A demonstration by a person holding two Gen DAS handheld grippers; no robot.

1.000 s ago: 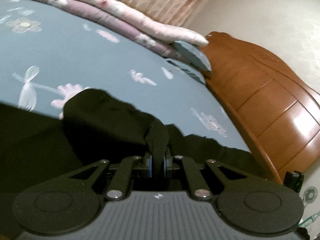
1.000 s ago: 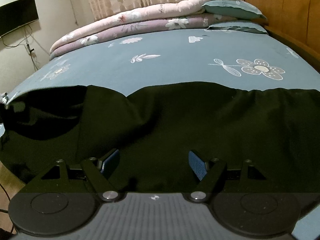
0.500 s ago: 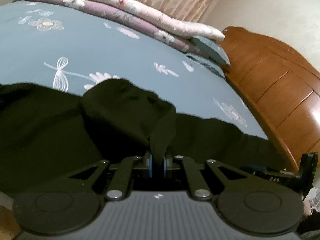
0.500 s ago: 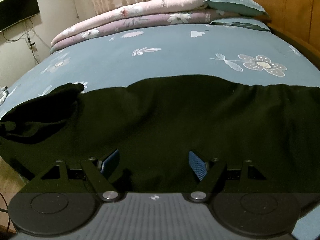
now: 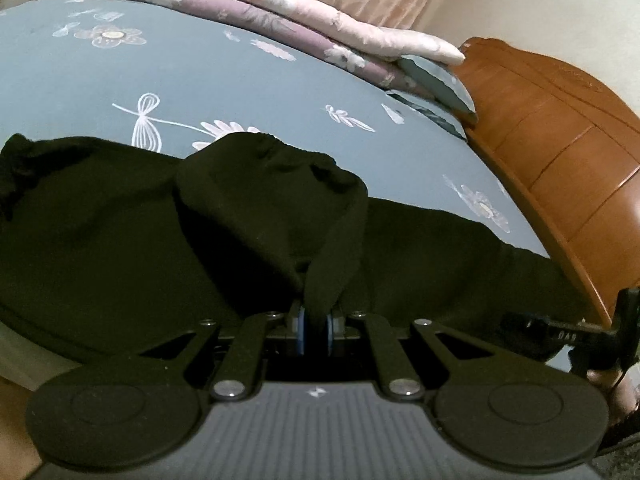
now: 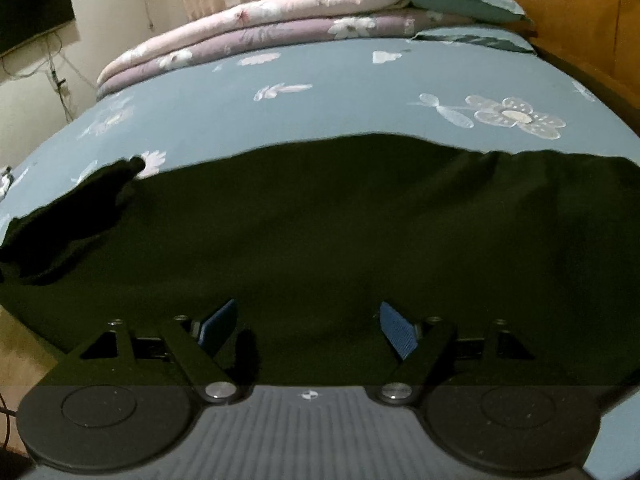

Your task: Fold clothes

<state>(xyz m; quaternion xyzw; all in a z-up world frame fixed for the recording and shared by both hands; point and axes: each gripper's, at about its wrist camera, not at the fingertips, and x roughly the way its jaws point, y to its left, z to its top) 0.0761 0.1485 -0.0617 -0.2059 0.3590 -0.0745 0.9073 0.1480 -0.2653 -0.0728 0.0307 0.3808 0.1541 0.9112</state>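
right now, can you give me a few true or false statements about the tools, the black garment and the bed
1. The left tool is shut on a bunched part of the black garment. True.
2. The right tool is clamped on the garment. False: its pads stand wide apart, with nothing pinched between them.
3. The garment lies on a blue sheet with flower prints. True.
4. The folded quilts sit on top of the garment. False: they are stacked at the far side of the bed, apart from it.
5. The headboard is white metal. False: it is brown wood.
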